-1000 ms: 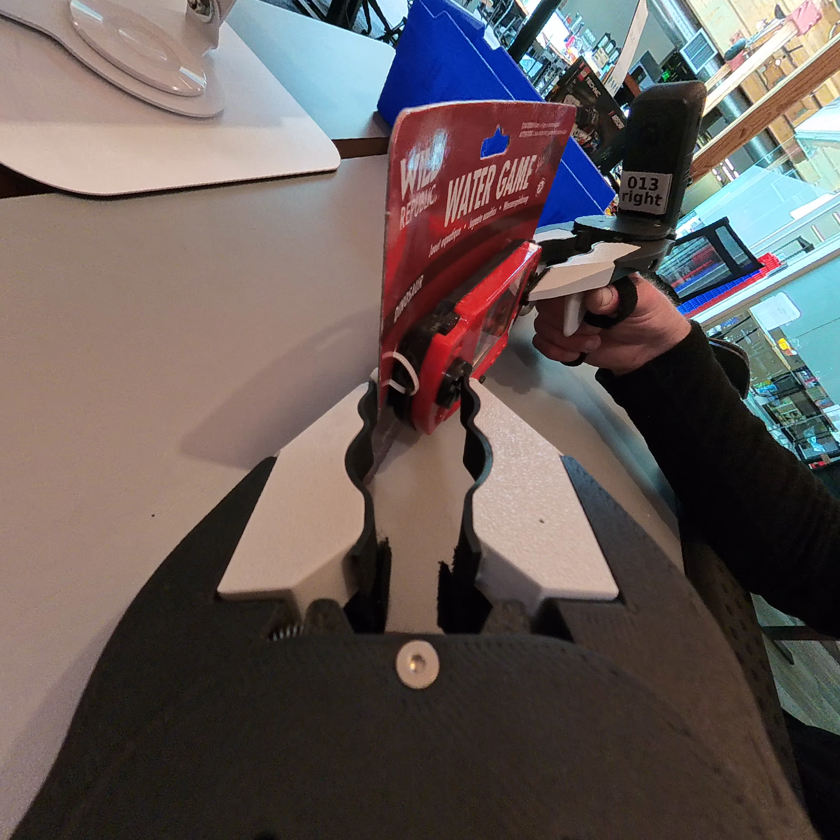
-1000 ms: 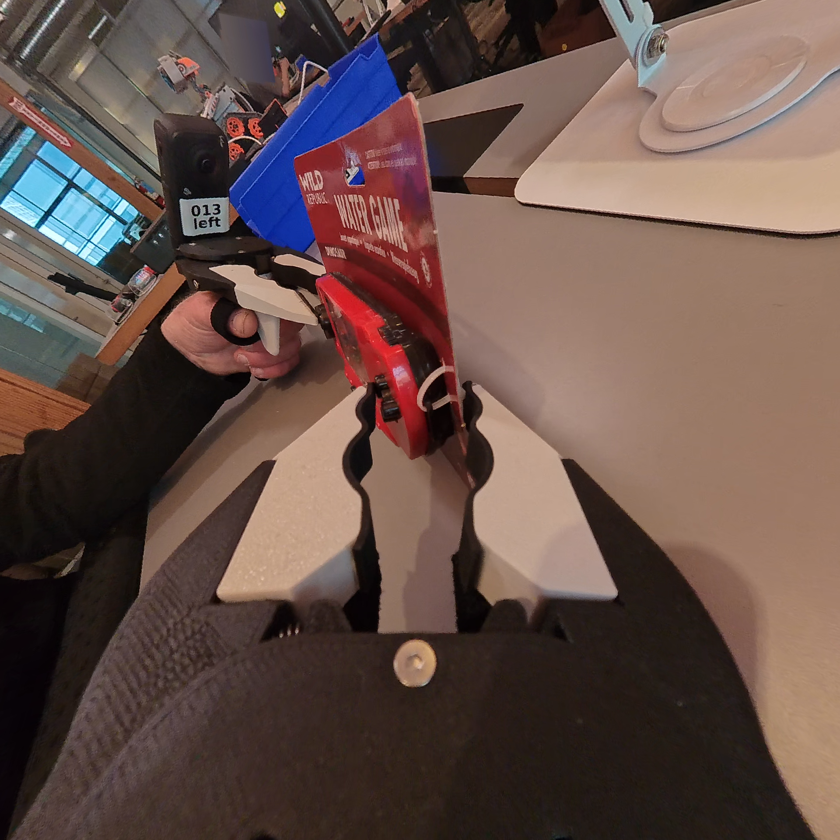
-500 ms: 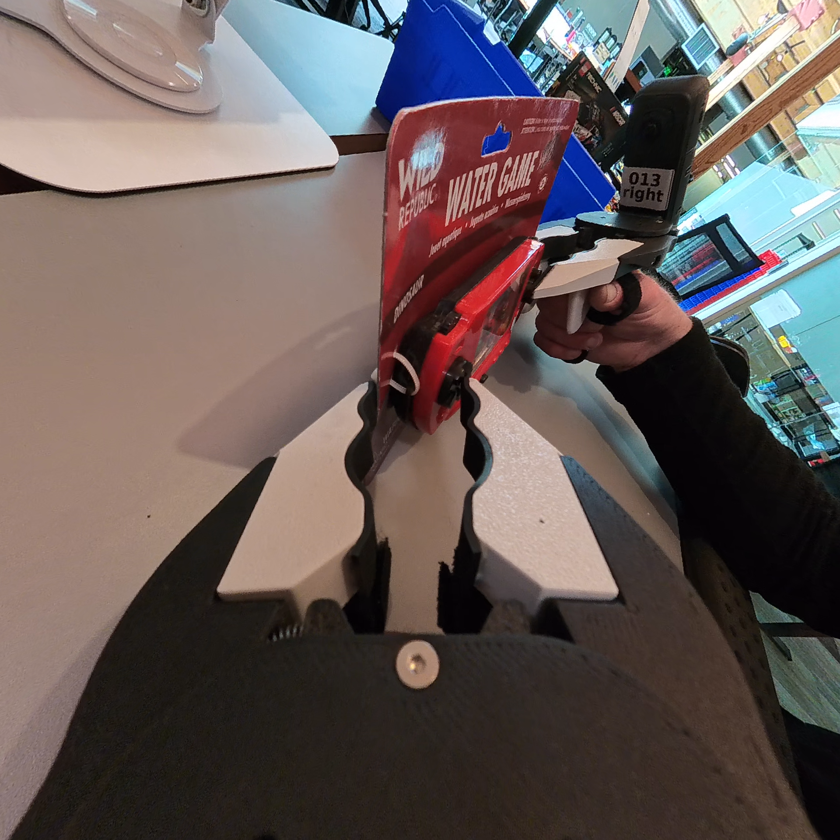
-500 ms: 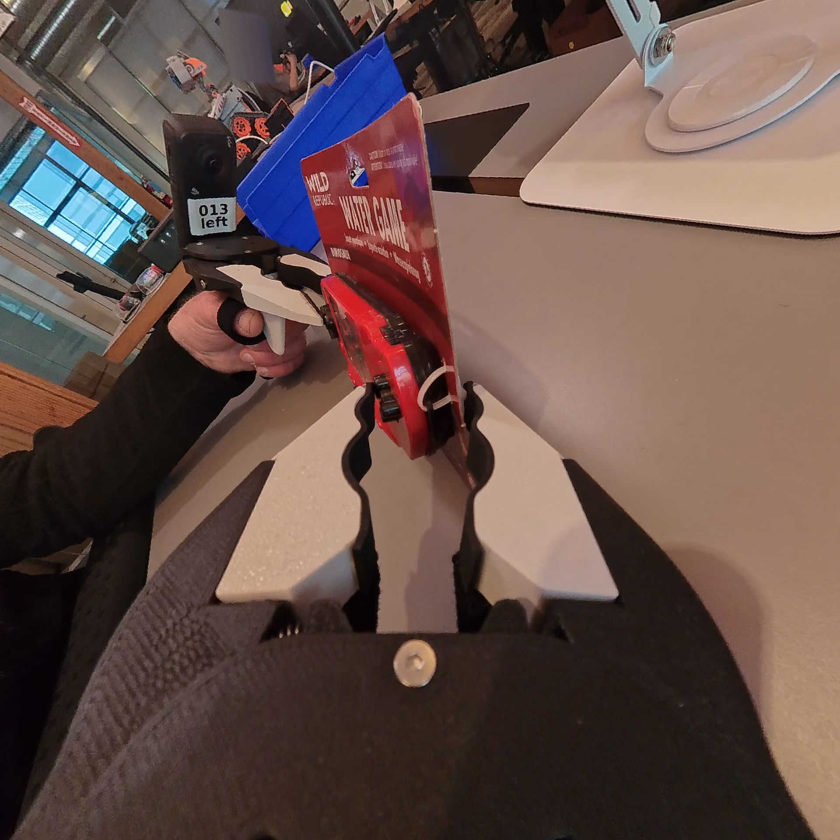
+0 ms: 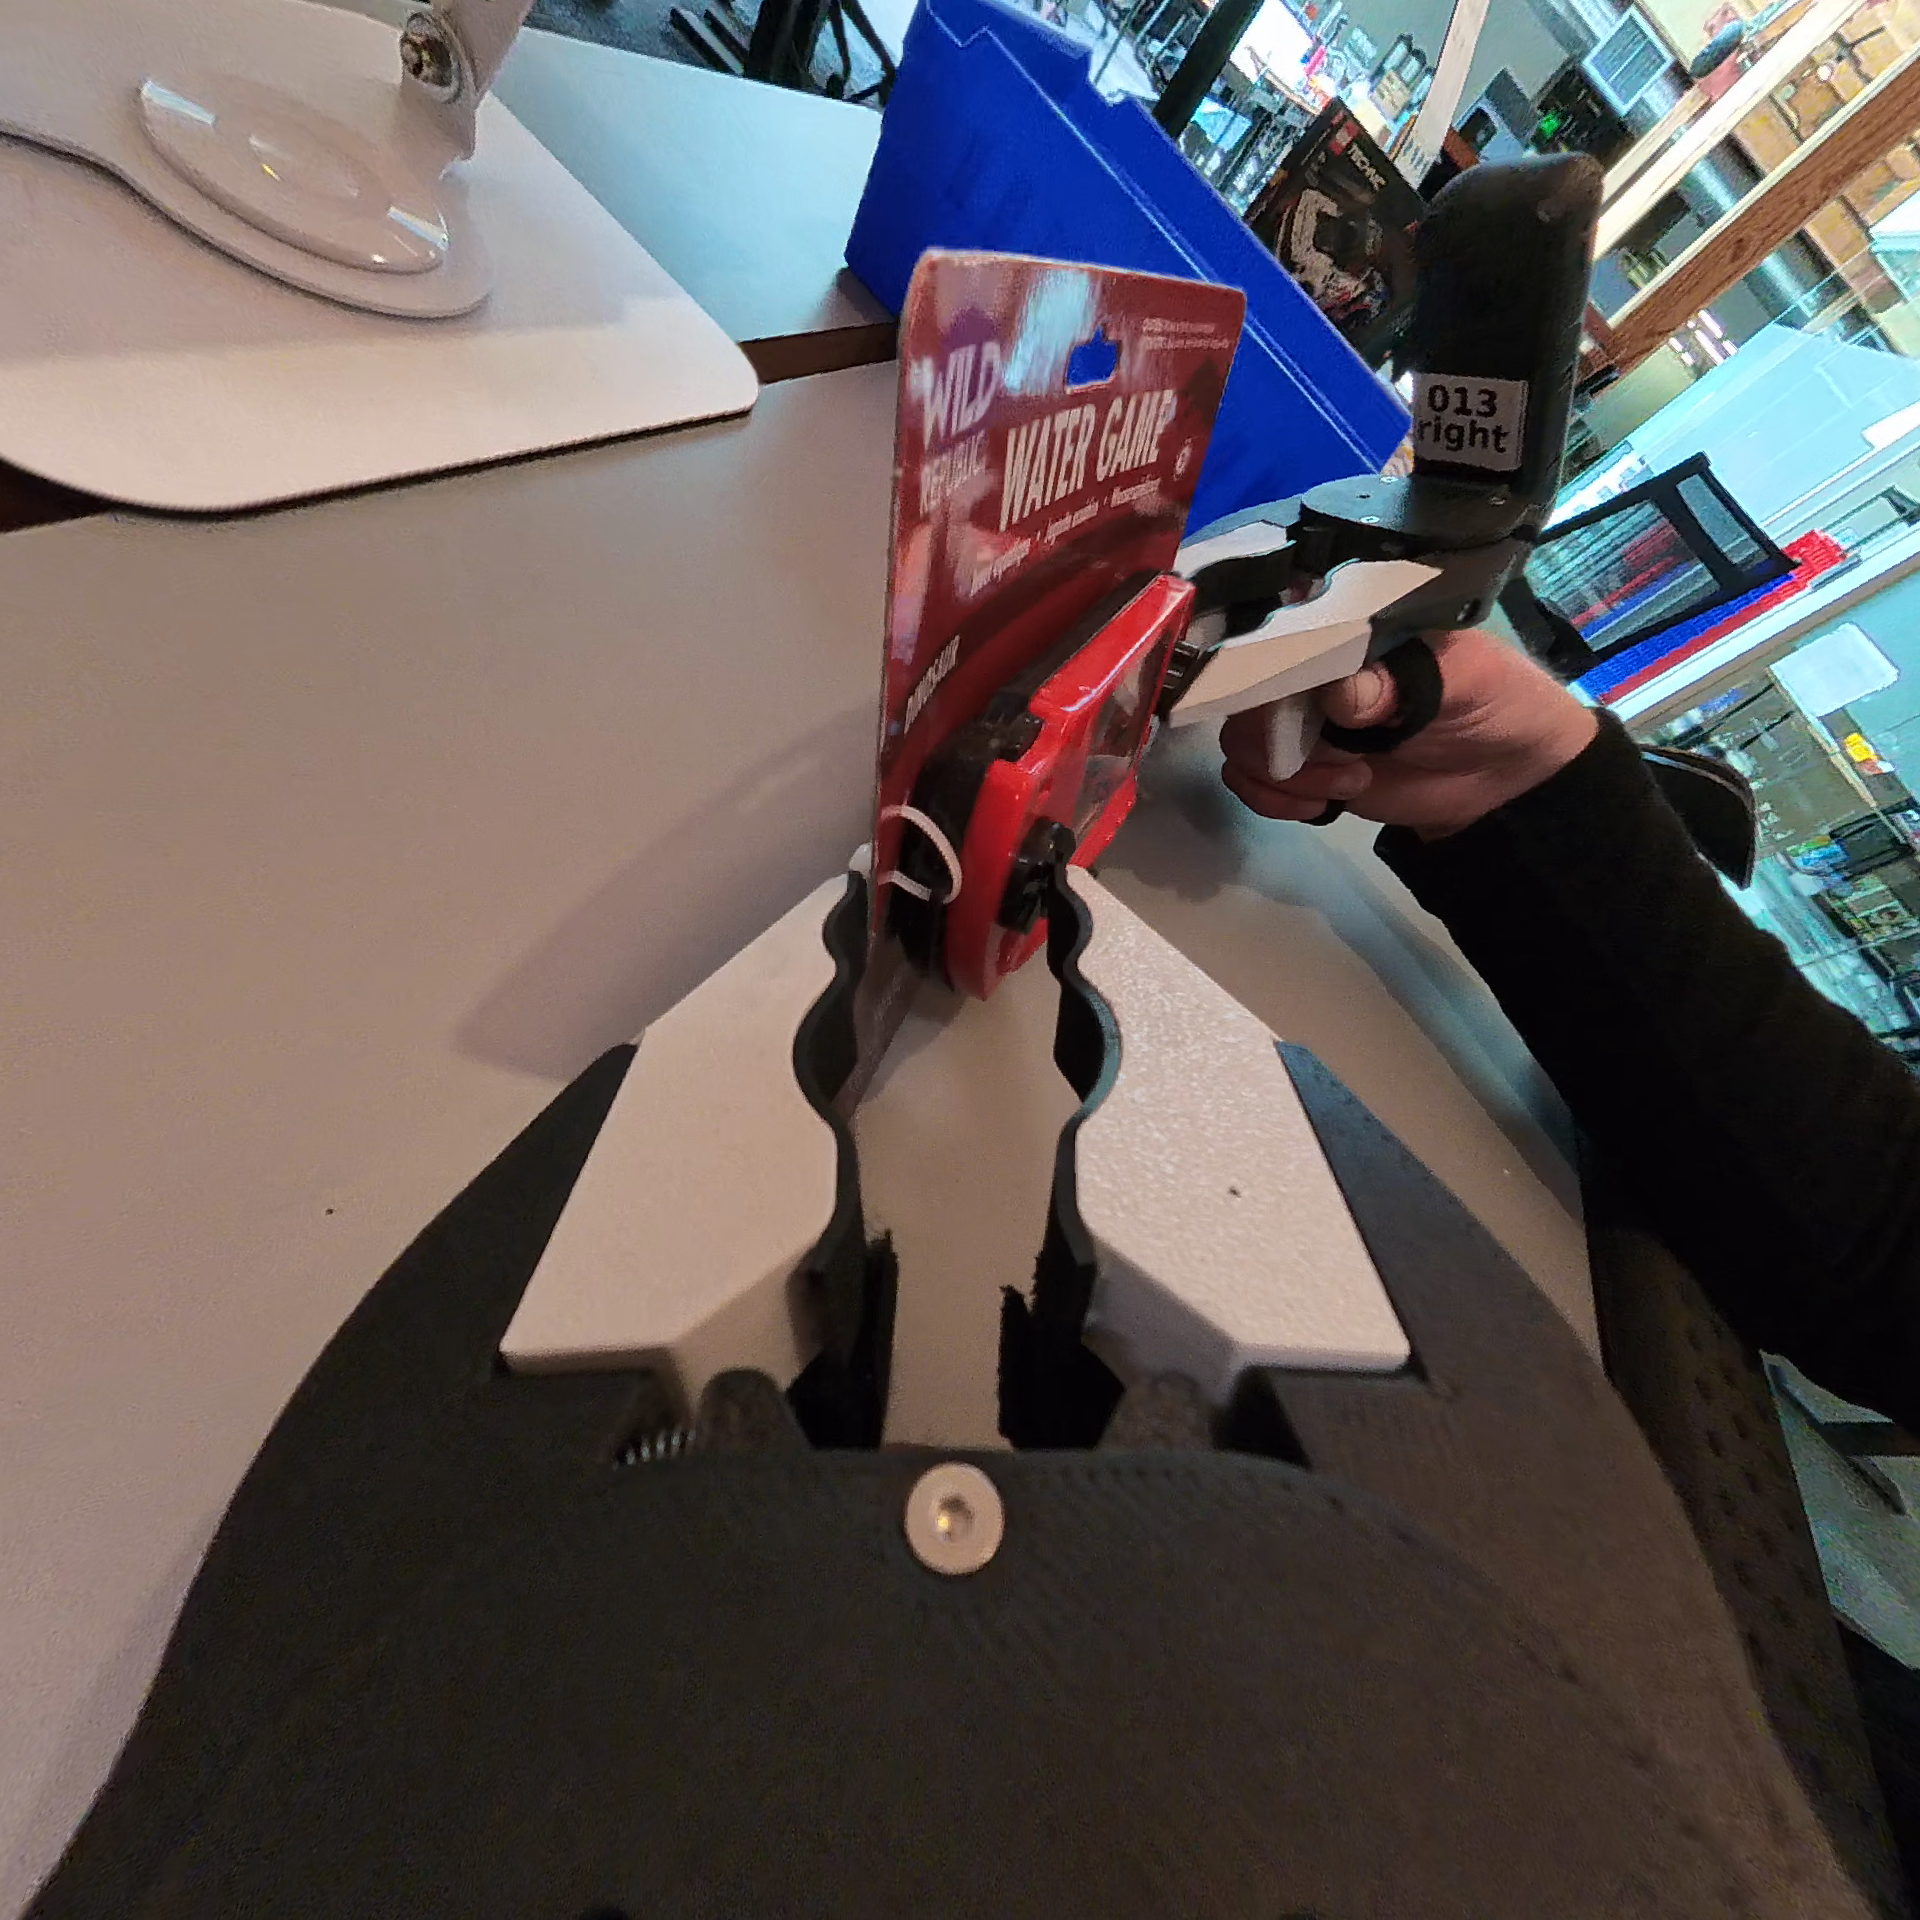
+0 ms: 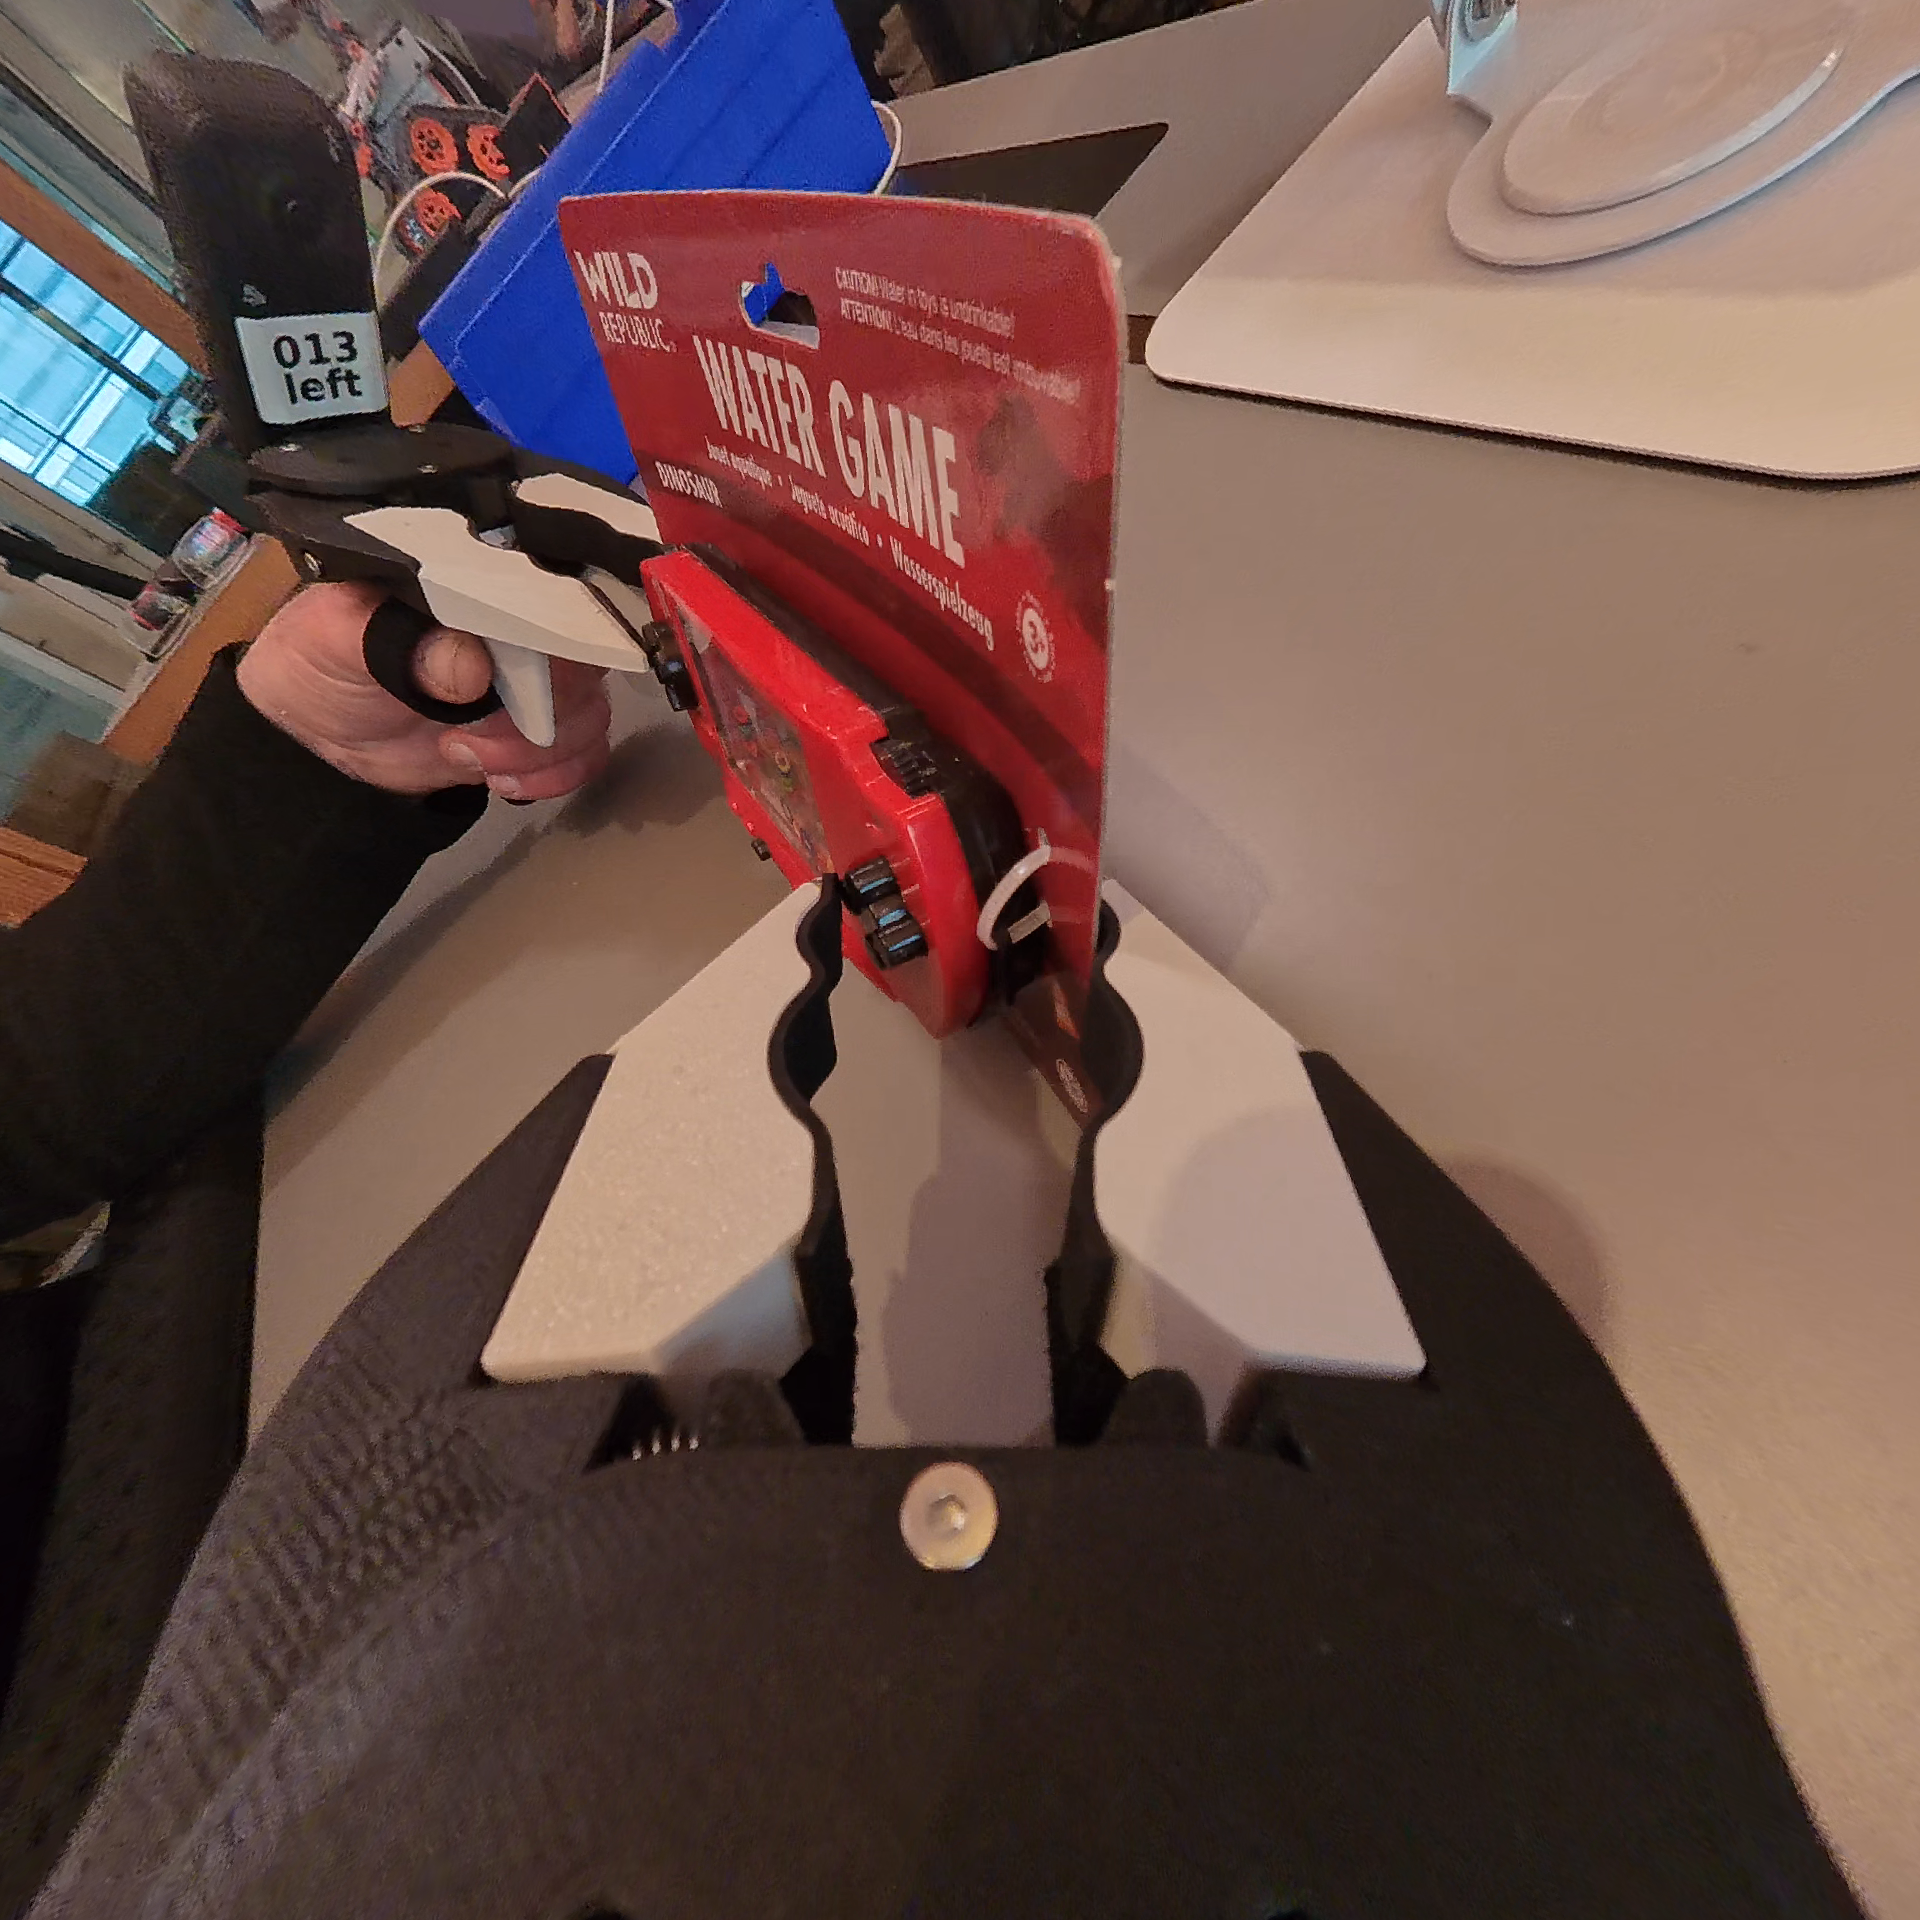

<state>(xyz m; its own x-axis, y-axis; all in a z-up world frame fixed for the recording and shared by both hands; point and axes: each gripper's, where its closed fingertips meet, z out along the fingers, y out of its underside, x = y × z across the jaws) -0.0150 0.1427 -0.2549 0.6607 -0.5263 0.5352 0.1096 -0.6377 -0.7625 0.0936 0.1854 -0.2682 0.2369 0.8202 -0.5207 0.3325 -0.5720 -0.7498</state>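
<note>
A red toy water game on a red backing card point(image 5: 1049, 499) stands upright just above the grey table point(image 5: 416, 831), held at both ends. My left gripper point(image 5: 956, 894) is shut on its near end, one finger on the card and one on the red case. My right gripper point(image 5: 1195, 634) grips the far end, held by a hand in a black sleeve. In the right wrist view the card point(image 6: 862, 436) faces me. My right gripper point(image 6: 966, 914) is shut on the case and card edge, and the left gripper point(image 6: 634, 613) grips the other end.
A blue bin point(image 5: 1039, 187) stands behind the card at the table's far edge and also shows in the right wrist view point(image 6: 665, 208). A white mat with a round white stand base point(image 5: 312, 208) lies at the back. Shelves and clutter fill the background.
The card has turned so more of its printed face shows in the right wrist view. Both grippers have kept their hold and shifted slightly with it.
</note>
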